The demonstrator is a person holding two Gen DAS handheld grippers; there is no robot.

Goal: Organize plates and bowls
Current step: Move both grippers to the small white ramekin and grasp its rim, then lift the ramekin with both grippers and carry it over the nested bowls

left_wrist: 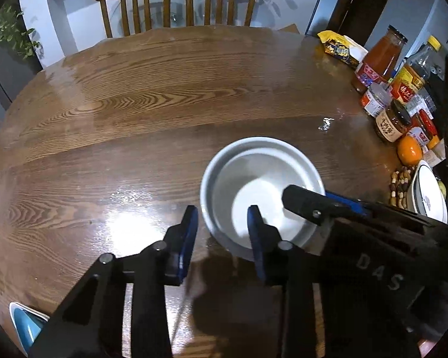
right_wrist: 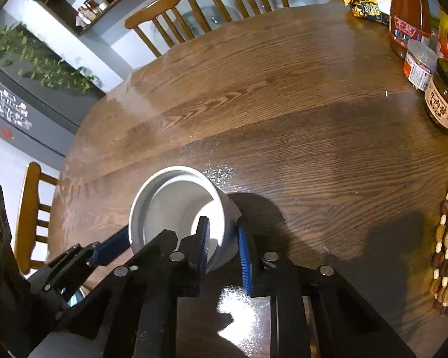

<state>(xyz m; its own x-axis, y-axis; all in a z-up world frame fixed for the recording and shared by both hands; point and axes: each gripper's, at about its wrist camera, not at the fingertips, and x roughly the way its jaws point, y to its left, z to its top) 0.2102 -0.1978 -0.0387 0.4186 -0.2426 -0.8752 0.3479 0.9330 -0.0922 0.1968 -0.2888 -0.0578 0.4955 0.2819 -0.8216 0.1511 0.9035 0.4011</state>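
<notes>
A white bowl [left_wrist: 261, 191] [right_wrist: 176, 205] is located on the wooden table [left_wrist: 152, 110] [right_wrist: 298, 113], toward the near edge. The bowl is round, deep and straight-walled, with a glossy glazed surface, a thick rim and a flat, paler base. A second rim line is seen inside the outer one in the left wrist view; whether two bowls are nested cannot be told.

The left gripper [left_wrist: 222, 232] is placed across the bowl's near-left wall, one blue pad outside and one inside. A gap is seen at the outer pad, so a firm pinch cannot be confirmed. The right gripper [right_wrist: 224, 238] is set across the opposite wall, with its ribbed blue pads drawn close against both faces of the wall.

The table surface is dark brown, lacquered, with pronounced grain and bright reflections. Jars and bottles [left_wrist: 394, 89] [right_wrist: 427, 65], an orange [left_wrist: 409, 150] and a beaded trivet [left_wrist: 400, 186] [right_wrist: 446, 247] are grouped at the right edge. Slatted wooden chairs [left_wrist: 179, 3] [right_wrist: 194, 9] are positioned behind.
</notes>
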